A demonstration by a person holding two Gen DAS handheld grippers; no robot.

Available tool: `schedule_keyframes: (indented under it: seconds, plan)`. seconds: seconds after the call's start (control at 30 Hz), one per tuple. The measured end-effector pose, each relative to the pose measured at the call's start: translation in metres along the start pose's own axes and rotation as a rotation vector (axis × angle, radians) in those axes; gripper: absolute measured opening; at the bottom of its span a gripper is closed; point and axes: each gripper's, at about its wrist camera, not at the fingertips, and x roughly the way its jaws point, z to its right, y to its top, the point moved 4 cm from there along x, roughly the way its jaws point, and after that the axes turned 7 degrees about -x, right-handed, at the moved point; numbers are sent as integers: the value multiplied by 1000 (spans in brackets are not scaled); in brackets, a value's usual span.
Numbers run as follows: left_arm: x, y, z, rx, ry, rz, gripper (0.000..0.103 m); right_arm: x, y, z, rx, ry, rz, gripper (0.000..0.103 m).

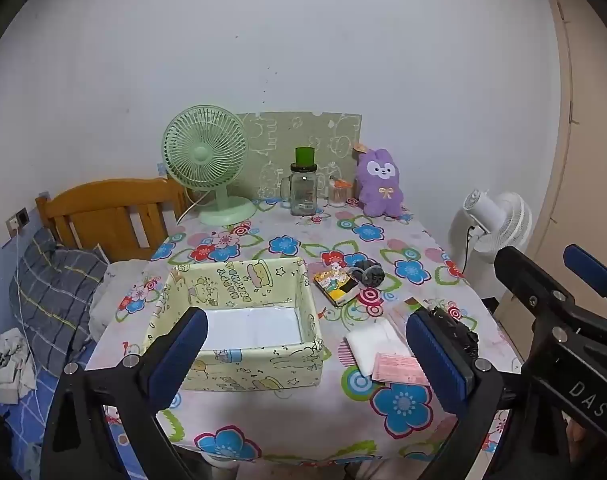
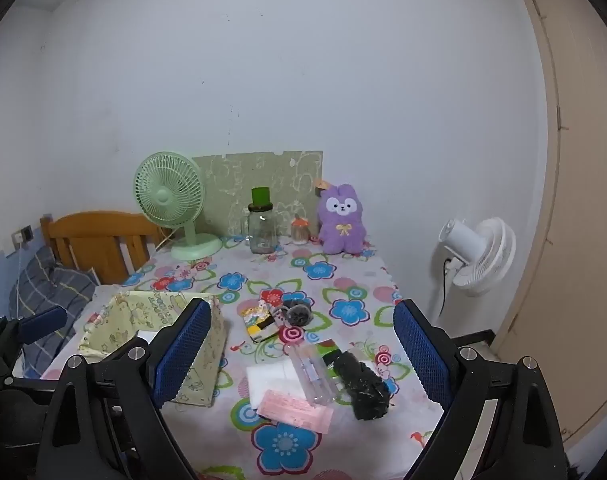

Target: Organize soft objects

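A pale yellow fabric box (image 1: 239,320) (image 2: 115,332) stands open on the flowered tablecloth (image 1: 287,412), with a white bottom showing inside. To its right lie a folded white cloth (image 1: 369,344) (image 2: 271,376), a pink packet (image 1: 399,368) (image 2: 295,406), a crumpled black bag (image 1: 455,328) (image 2: 361,388), a grey rolled bundle (image 1: 369,272) (image 2: 297,312) and a small colourful pack (image 1: 337,284) (image 2: 257,320). A purple plush (image 1: 379,184) (image 2: 341,220) sits at the back. My left gripper (image 1: 309,356) hovers open before the box. My right gripper (image 2: 303,354) hovers open over the cloth pile, holding nothing.
A green desk fan (image 1: 203,160), a glass jar with a green lid (image 1: 303,188) and a small orange-topped jar (image 2: 299,230) stand at the back. A clear plastic case (image 2: 313,372) lies on the white cloth. A bed with a wooden headboard (image 1: 103,212) is left; a white floor fan (image 2: 479,256) is right.
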Motion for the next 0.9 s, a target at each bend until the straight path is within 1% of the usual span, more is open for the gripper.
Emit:
schedule_keyframes:
  seconds: [0.03, 0.1, 0.13, 0.23, 0.27, 0.3, 0.37, 0.47, 0.9]
  plan:
    - [0, 0, 0, -3, 2, -1, 100, 0, -1, 0, 7, 4, -5, 94]
    - [-1, 0, -1, 0, -18, 4, 98, -2, -2, 0, 16, 14, -14, 94]
    - [-1, 0, -2, 4, -21, 7, 96, 2, 0, 4, 30, 19, -36, 94]
    - [-8, 1, -4, 10, -14, 10, 96, 0, 4, 6, 29, 7, -41, 94]
    - [-9, 2, -5, 11, -13, 11, 96, -2, 5, 3, 15, 0, -35, 94]
    - [-11, 2, -7, 10, -12, 13, 96, -2, -1, 0, 6, -4, -30, 94]
    - [-5, 3, 2, 12, 2, 14, 96, -1, -1, 1, 7, -3, -24, 94]
    - [-5, 5, 2, 11, 4, 19, 96, -5, 1, -1, 8, -3, -10, 94]
    - [-1, 4, 3, 9, 23, 37, 97, 1, 1, -6, 5, 19, -20, 94]
